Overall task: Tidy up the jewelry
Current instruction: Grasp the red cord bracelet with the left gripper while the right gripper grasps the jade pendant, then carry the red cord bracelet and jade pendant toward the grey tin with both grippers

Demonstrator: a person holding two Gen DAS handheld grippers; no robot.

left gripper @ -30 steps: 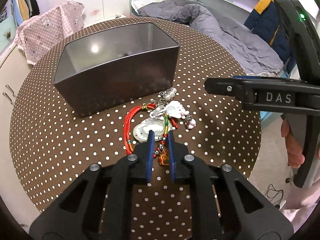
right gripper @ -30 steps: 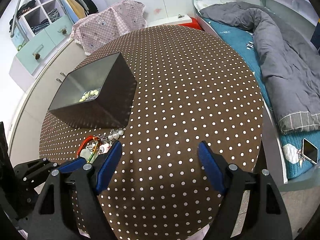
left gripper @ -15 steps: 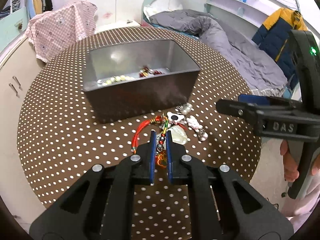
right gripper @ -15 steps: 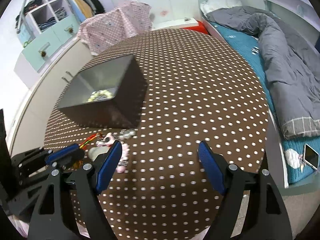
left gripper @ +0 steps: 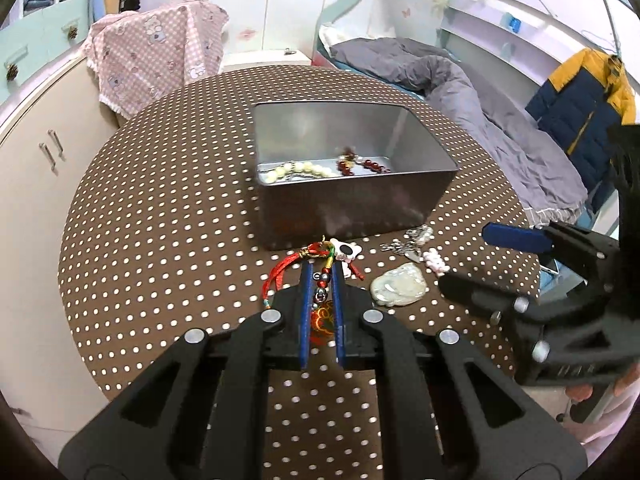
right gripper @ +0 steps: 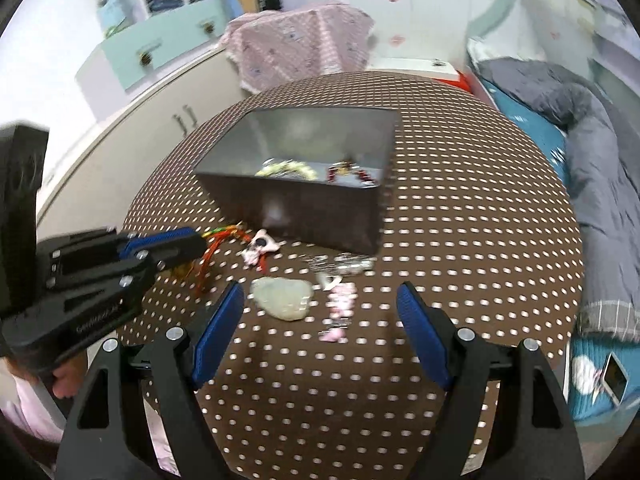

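My left gripper (left gripper: 320, 276) is shut on a red corded bracelet with beads and a tassel (left gripper: 322, 292), held just above the dotted table; it also shows at the left of the right wrist view (right gripper: 200, 242), with the red cord (right gripper: 208, 256) hanging from it. A dark metal box (left gripper: 352, 204) behind it holds a pearl strand (left gripper: 296, 170) and red beads (left gripper: 360, 164). A pale jade pendant (left gripper: 398, 290), a pink charm (left gripper: 434, 260) and a silver chain (left gripper: 408, 240) lie on the table. My right gripper (right gripper: 320, 300) is open and empty above the pendant (right gripper: 284, 298).
The round brown dotted table (left gripper: 160, 240) ends close to me. A cabinet (left gripper: 32, 168) stands to the left with a pink cloth (left gripper: 156, 64) over it, and a bed with a grey duvet (left gripper: 500, 108) to the right. A phone (right gripper: 614, 378) lies on the bed's edge.
My left gripper has lifted and pulled back with the red bracelet, separating it from the jade pendant. My right gripper has swung left to face the box and the loose jewelry.
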